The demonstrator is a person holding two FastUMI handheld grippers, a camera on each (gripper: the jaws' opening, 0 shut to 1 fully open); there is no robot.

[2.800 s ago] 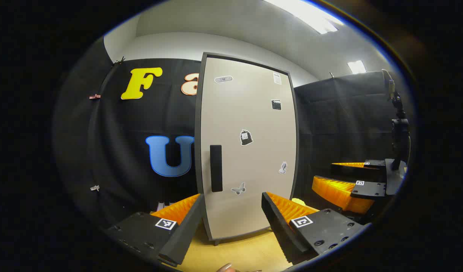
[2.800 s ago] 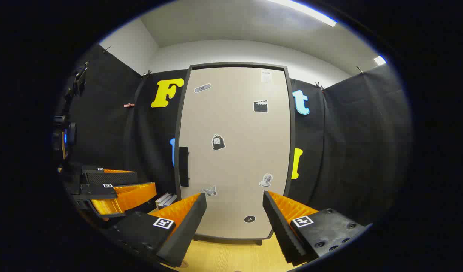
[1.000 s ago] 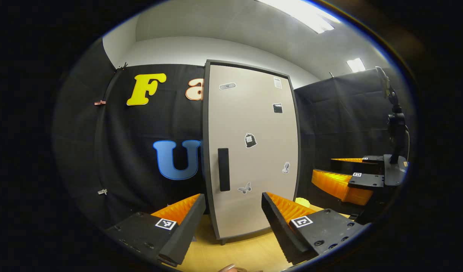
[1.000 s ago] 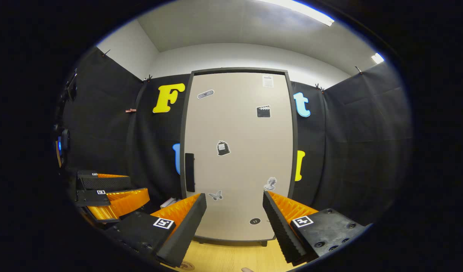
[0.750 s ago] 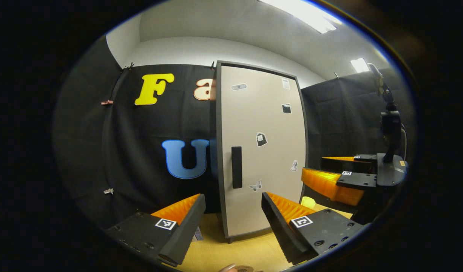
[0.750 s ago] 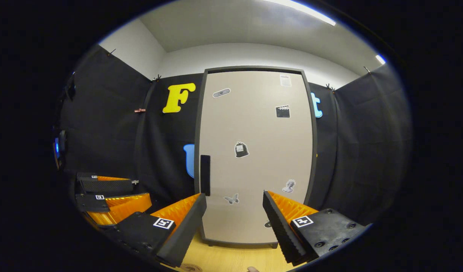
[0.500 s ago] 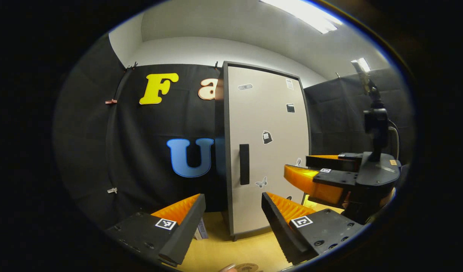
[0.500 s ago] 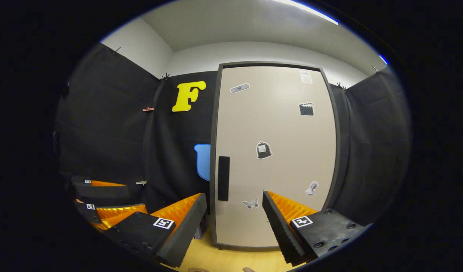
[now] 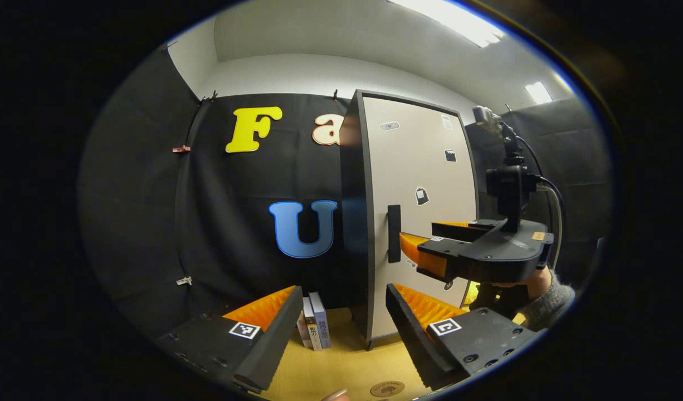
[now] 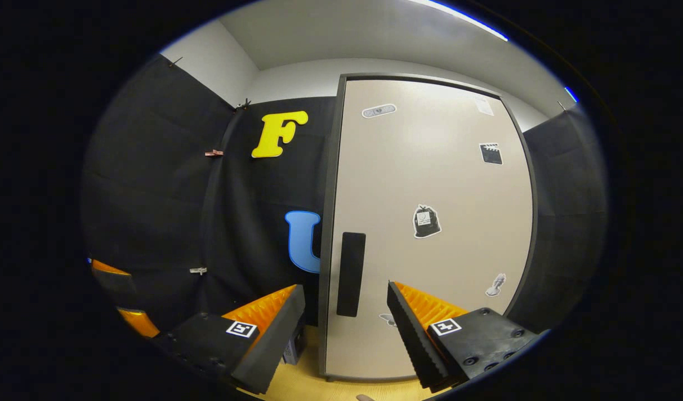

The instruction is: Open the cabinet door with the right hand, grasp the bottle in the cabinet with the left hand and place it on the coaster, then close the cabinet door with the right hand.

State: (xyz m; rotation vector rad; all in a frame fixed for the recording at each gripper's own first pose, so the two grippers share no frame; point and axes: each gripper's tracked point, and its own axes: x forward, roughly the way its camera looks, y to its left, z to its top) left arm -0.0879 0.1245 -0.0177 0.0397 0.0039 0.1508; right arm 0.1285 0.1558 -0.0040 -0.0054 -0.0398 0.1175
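Right claw (image 10: 346,303) gaping before the handle (image 10: 351,274) — door (image 10: 430,184) closed.

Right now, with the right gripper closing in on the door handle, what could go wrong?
1. The right gripper is open, with the black vertical handle at its gap but ungrasped; shutting early could miss it.
2. The beige cabinet door is shut; its swing might hit the left gripper close in front.
3. The upright books beside the cabinet could get knocked.
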